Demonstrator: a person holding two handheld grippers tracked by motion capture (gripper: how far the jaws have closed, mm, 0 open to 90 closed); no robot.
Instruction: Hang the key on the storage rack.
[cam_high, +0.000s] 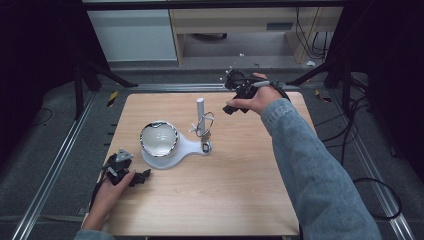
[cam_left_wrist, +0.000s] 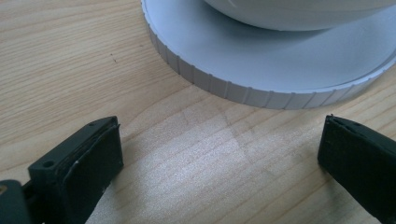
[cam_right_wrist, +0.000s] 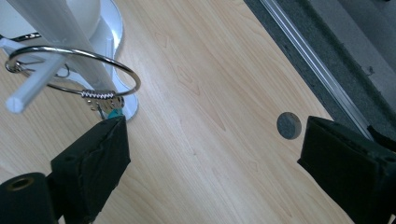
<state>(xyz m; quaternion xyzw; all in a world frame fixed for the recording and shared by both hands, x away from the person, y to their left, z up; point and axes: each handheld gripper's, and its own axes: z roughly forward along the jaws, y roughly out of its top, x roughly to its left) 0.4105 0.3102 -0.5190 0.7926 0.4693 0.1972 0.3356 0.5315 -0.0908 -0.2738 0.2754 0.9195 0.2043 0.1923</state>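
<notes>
Keyring (cam_right_wrist: 88, 79) hangs on a peg of the white stand (cam_high: 199, 112) mid-table — its keys partly hidden behind the right gripper (cam_right_wrist: 210, 158), jaws wide, empty. Left gripper (cam_left_wrist: 219, 163), open too, faces the stand's ribbed base (cam_left_wrist: 261, 65) — bowl cut off above.

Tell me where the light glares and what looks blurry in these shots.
High view: soft overall, dark surroundings, glare on the shiny bowl. Left gripper view: a bright sheen on the table in front of the white base. Right gripper view: the near white post blurs; the metal ring glints.
</notes>
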